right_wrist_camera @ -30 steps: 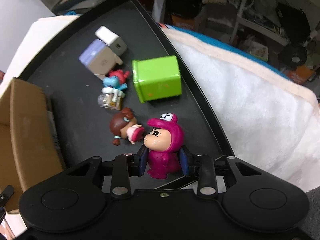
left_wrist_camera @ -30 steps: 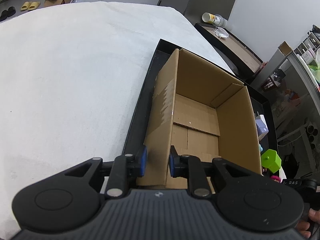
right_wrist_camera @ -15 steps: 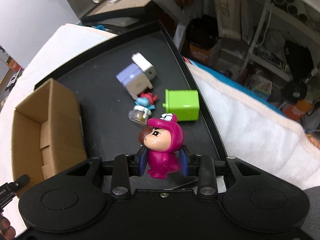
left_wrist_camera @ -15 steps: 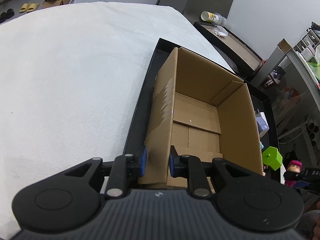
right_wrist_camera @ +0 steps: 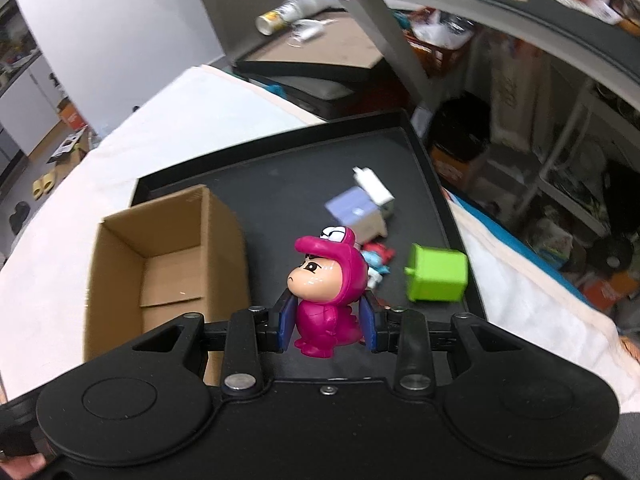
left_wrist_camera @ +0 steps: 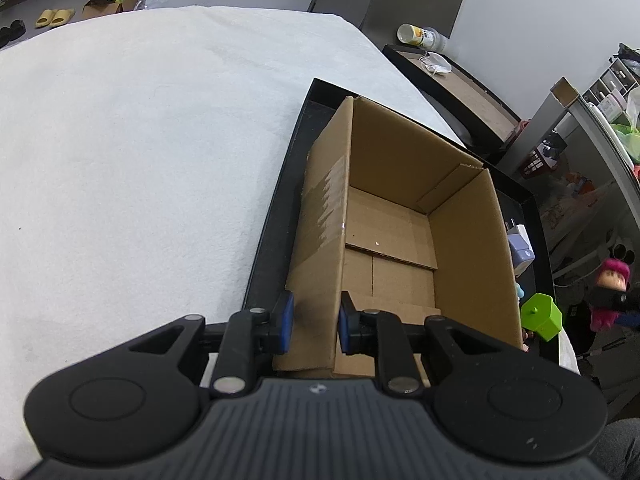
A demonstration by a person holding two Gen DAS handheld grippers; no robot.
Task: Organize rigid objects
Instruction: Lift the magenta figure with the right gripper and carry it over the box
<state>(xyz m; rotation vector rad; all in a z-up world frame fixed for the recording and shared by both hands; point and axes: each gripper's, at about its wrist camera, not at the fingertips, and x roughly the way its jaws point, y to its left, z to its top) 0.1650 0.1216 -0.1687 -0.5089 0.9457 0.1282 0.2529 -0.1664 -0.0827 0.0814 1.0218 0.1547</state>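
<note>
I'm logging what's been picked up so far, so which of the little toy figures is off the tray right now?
The pink-hooded figure, clamped upright in the right gripper. The red-and-blue figure lies on the black tray beside the green cube.

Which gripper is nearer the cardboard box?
Left. The left gripper straddles the cardboard box wall; the right gripper, holding the pink figurine, is raised beside it.

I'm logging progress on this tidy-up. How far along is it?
Nothing is packed yet: the cardboard box is empty. In hand: the right gripper holds the pink figurine lifted above the black tray, while the left gripper straddles the box wall. Left on the tray: the green cube, a purple-and-white box, a white charger and small figurines.
</note>
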